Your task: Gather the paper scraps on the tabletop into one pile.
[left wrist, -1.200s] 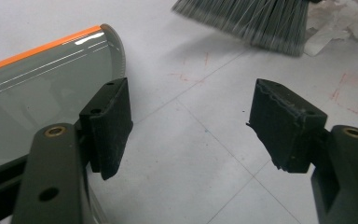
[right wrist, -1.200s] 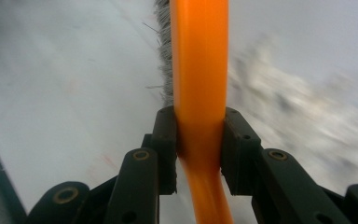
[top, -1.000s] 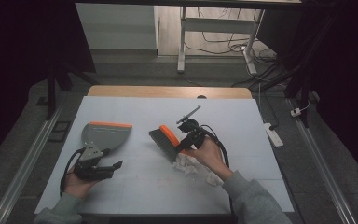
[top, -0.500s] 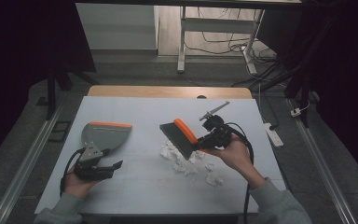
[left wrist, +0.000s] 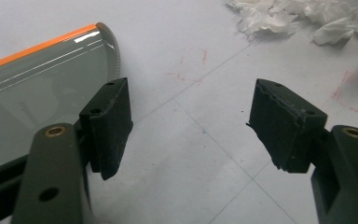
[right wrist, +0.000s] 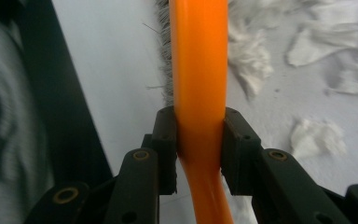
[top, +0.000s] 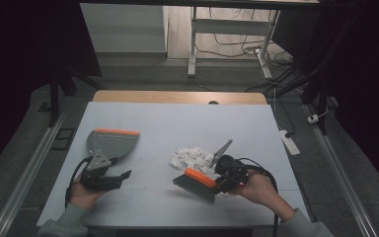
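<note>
A grey dustpan (top: 109,143) with an orange lip lies flat at the table's left; its pan (left wrist: 37,93) shows beside my left jaw. My left gripper (top: 123,175) rests just near of it, open, with nothing between the fingers (left wrist: 191,121). A pile of crumpled white paper scraps (top: 192,157) sits mid-table, and the same scraps (left wrist: 307,18) lie ahead. My right gripper (top: 225,178) is shut on the orange handle of a brush (top: 197,180), whose grey bristles touch the table on the near side of the pile. The orange brush (right wrist: 199,70) runs up between the shut fingers (right wrist: 199,140).
The white table top (top: 177,123) has a wooden strip along its far edge. Loose scraps (right wrist: 317,135) lie right of the brush. A power strip (top: 288,140) lies on the floor to the right, and a desk frame (top: 192,44) stands beyond.
My right gripper has carried the brush from the far side of the scraps down to their near side, toward the person. The left gripper and dustpan have stayed put.
</note>
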Demonstrator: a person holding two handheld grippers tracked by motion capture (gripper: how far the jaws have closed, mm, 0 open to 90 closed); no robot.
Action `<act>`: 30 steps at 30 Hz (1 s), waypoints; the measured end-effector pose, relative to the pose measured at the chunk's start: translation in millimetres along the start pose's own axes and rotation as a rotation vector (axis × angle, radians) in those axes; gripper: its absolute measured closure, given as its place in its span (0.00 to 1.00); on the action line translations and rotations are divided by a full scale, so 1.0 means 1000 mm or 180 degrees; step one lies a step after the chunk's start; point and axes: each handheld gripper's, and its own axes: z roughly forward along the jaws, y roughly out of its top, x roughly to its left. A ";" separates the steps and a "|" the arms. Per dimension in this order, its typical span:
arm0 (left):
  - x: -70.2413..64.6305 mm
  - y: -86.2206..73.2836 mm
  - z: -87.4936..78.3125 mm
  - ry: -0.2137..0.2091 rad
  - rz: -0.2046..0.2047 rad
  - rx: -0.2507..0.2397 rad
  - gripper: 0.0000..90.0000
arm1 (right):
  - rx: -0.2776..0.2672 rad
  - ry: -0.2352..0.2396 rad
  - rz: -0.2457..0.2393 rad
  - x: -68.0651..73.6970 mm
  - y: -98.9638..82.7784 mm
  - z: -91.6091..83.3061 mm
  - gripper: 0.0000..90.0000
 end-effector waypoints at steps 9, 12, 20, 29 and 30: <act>0.001 -0.001 -0.001 -0.0013 -0.0011 -0.0017 0.34 | -0.0096 -0.0312 0.0025 -0.029 0.025 0.004 0.77; 0.001 -0.001 -0.002 -0.0027 -0.0016 -0.0031 0.34 | -0.0265 -0.0266 -0.0003 -0.028 0.020 -0.006 0.77; 0.000 -0.001 -0.001 -0.0032 -0.0010 -0.0023 0.34 | -0.0617 -0.0333 0.0001 -0.015 -0.010 -0.056 0.77; 0.000 0.000 0.000 -0.0031 -0.0008 -0.0003 0.34 | -0.0472 -0.0335 0.0190 -0.028 -0.044 -0.057 0.77; 0.000 0.000 0.000 -0.0030 -0.0008 0.0000 0.34 | -0.0469 -0.0339 0.0241 -0.029 -0.047 -0.057 0.77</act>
